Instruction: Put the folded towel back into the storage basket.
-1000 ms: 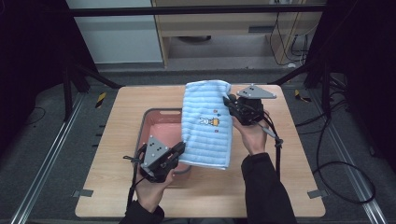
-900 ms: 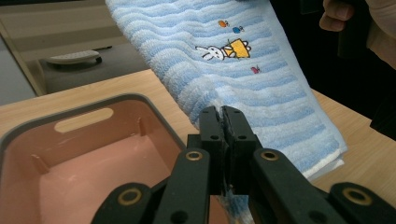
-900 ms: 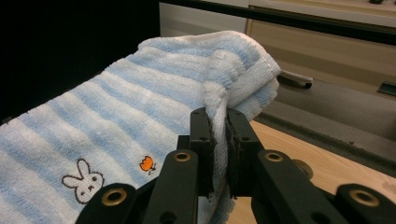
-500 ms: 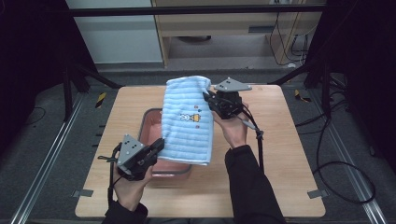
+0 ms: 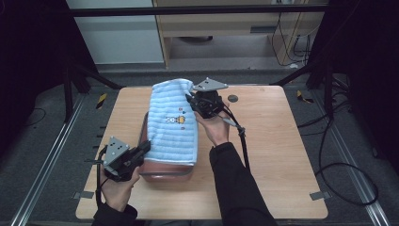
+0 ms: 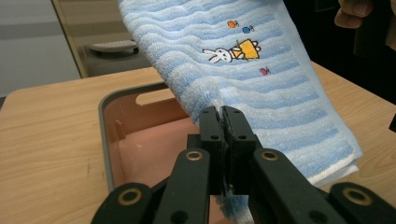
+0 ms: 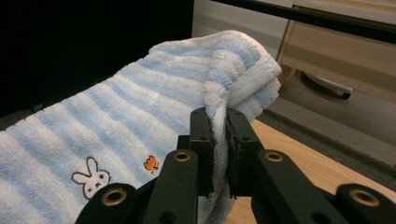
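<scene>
While both grippers, left gripper (image 5: 143,149) and right gripper (image 5: 192,101), clench corners of the blue striped terry towel (image 5: 172,123) at frame centre, hold it taut over the pink plastic bin (image 6: 135,140) when lowering.

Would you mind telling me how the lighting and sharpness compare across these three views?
High view: the table is evenly lit, its surroundings dark, slightly soft. Left gripper view: the towel is bright and sharp, the cabinet behind blurred. Right gripper view: black upper-left background, towel texture crisp.

Towel (image 5: 171,122) over bin (image 5: 164,170), mid table (image 5: 282,155).
</scene>
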Motion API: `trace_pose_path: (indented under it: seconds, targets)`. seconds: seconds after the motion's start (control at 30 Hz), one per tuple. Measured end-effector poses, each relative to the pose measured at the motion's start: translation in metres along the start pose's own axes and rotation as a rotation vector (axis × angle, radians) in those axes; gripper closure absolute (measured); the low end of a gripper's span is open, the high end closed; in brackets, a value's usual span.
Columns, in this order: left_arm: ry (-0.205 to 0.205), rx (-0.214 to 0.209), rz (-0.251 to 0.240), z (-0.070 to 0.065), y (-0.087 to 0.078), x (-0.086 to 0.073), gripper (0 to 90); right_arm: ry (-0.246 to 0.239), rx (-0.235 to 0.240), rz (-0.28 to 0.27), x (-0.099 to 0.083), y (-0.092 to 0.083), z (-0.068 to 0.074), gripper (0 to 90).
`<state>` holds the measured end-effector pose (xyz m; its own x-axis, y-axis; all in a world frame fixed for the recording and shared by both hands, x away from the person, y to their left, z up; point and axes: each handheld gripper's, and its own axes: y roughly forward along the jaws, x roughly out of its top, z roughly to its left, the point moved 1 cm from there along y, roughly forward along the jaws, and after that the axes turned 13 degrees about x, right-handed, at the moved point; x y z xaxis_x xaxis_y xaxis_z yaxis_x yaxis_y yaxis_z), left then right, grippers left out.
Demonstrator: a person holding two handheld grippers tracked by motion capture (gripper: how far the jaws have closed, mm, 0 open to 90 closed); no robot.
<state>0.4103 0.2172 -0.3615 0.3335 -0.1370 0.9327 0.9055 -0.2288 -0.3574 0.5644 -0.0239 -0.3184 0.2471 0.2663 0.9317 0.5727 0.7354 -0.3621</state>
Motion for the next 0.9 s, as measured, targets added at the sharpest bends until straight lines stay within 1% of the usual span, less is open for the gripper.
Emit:
trace_pose_path:
  seconds: [0.03,0.1,0.2,0.23,0.43,0.47,0.5,0.67,0.7,0.77,0.83,0.87,0.9]
  targets:
    - [-0.007,0.01,0.005,0.005,0.002,-0.003,87.1,-0.003,0.001,0.007,-0.001,0.003,0.0,83.1]
    - [-0.008,0.018,0.015,0.009,0.004,-0.005,87.2,0.003,0.007,0.011,-0.002,0.01,0.001,83.1]
    - [-0.004,0.026,0.022,0.012,0.007,-0.007,87.2,0.005,0.009,0.022,-0.004,0.018,0.001,83.1]
    - [-0.002,0.032,0.031,0.014,0.009,-0.01,87.1,0.006,0.013,0.024,-0.005,0.021,0.001,83.1]
    - [0.006,0.045,0.049,0.016,0.015,-0.015,87.2,0.006,0.019,0.046,-0.012,0.035,0.002,83.1]
    - [0.007,0.046,0.056,0.017,0.016,-0.017,87.2,0.012,0.02,0.049,-0.013,0.037,0.002,83.1]
    - [0.006,0.05,0.074,0.018,0.019,-0.021,87.2,0.01,0.019,0.055,-0.015,0.039,0.002,83.1]
    - [0.015,0.058,0.107,0.02,0.026,-0.031,87.2,0.016,0.026,0.069,-0.024,0.046,0.002,83.1]
    - [0.015,0.058,0.107,0.02,0.026,-0.031,87.2,0.016,0.025,0.074,-0.026,0.047,0.002,83.1]
    - [0.025,0.058,0.13,0.019,0.03,-0.037,87.2,0.016,0.026,0.084,-0.03,0.05,0.002,83.1]
    - [0.028,0.051,0.14,0.017,0.033,-0.04,87.2,0.021,0.027,0.088,-0.034,0.052,0.001,83.1]
    - [0.028,0.051,0.14,0.017,0.033,-0.04,87.1,0.024,0.028,0.092,-0.036,0.054,0.001,83.1]
    - [0.036,0.056,0.15,0.017,0.034,-0.043,87.1,0.026,0.027,0.096,-0.038,0.054,0.002,83.1]
